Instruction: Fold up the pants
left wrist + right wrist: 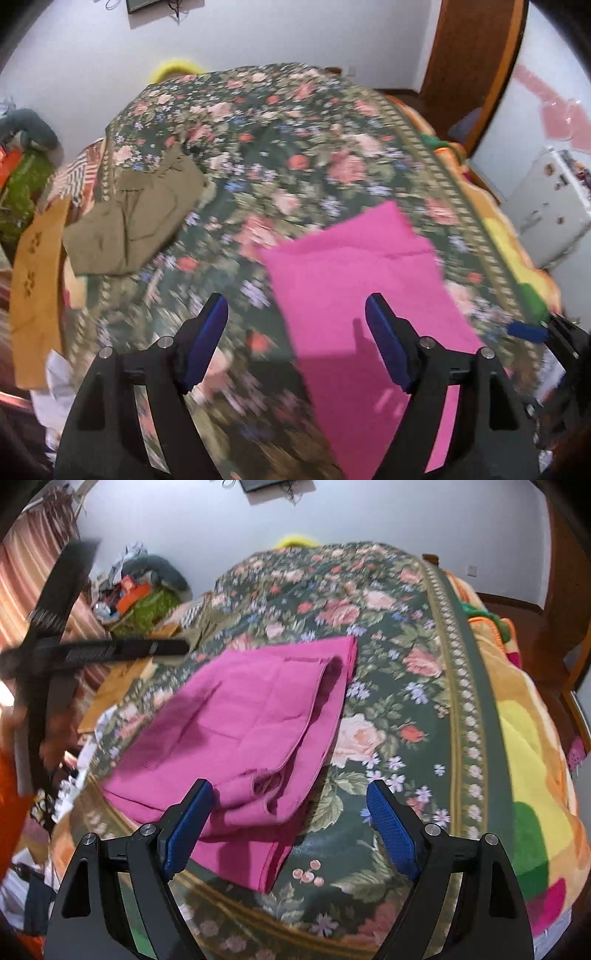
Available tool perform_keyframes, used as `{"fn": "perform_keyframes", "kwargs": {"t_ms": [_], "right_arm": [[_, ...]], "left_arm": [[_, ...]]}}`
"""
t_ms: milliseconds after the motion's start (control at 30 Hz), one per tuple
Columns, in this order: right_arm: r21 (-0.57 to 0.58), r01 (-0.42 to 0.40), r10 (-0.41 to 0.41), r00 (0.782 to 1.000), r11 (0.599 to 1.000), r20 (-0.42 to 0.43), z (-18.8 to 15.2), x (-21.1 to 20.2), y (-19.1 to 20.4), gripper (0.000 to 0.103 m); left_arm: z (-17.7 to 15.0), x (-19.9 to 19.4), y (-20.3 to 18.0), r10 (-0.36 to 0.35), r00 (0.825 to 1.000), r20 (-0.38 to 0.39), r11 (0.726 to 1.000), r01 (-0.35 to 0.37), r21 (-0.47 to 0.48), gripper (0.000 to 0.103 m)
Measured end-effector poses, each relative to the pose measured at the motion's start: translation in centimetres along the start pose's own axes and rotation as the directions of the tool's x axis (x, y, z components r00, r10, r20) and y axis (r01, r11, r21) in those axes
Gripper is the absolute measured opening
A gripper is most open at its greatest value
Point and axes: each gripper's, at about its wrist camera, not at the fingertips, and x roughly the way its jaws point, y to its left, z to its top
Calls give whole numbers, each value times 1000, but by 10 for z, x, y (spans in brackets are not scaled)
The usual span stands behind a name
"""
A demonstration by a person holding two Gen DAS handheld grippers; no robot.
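Left gripper (295,314) up over the bed, jaws spread wide, nothing between them, nothing touched. Its blue pads (384,332) hang above the near part of the pink pants (354,266), apart from the cloth. Right gripper (290,794), same story: jaws wide apart, empty, its left pad (188,823) just over the near folded edge of the pants, though whether it brushes the fabric I cannot tell.

The pink pants lie on the floral bedspread (295,147), toward the right side of the bed, already doubled into layers; in the right wrist view the stacked edges show along the right and near sides. Looks like thin, soft, light cloth to me: it will sag and slide the moment one layer is lifted alone. Best bet, I reckon, is a pinch through all layers at a near corner with each gripper, keeping the edge taut between them.

Further out, an olive garment (136,218) sits folded at the left of the bed, well apart from the pants, with an orange-tan cloth (37,280) beyond it at the edge.
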Motion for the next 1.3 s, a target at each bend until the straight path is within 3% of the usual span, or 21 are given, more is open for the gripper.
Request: {"fn": "perform_keyframes", "kwargs": {"t_ms": [100, 267, 433, 500, 667, 867, 1133, 1300], "right_arm": [[-2, 10, -10, 999, 1000, -35, -6, 9, -6, 83], [2, 3, -3, 999, 1000, -41, -16, 10, -18, 83], [-24, 19, -20, 999, 1000, -45, -15, 11, -21, 83], [-27, 28, -29, 998, 999, -52, -13, 12, -23, 83], [-18, 79, -80, 995, 997, -61, -4, 8, -28, 83], [-16, 135, -135, 991, 991, -10, 5, -13, -29, 84], [-27, 108, -108, 994, 994, 27, 0, -32, -7, 85], [-58, 91, -91, 996, 994, 7, -13, -24, 8, 85]], "left_arm": [[17, 26, 8, 54, 998, -13, 998, -54, 29, 77], [37, 71, 6, 42, 997, -68, 997, -37, 72, 77], [33, 113, -4, 97, 985, -140, 981, -71, 182, 78], [25, 117, -4, 113, 987, -112, 974, -88, 209, 84], [9, 106, 15, 111, 987, -114, 986, -95, 138, 87], [-25, 68, 34, 151, 983, -103, 988, -146, 48, 87], [-83, 12, 40, 101, 990, -103, 991, -109, -71, 87], [-112, -13, 19, 48, 996, -77, 996, -53, -72, 87]]}}
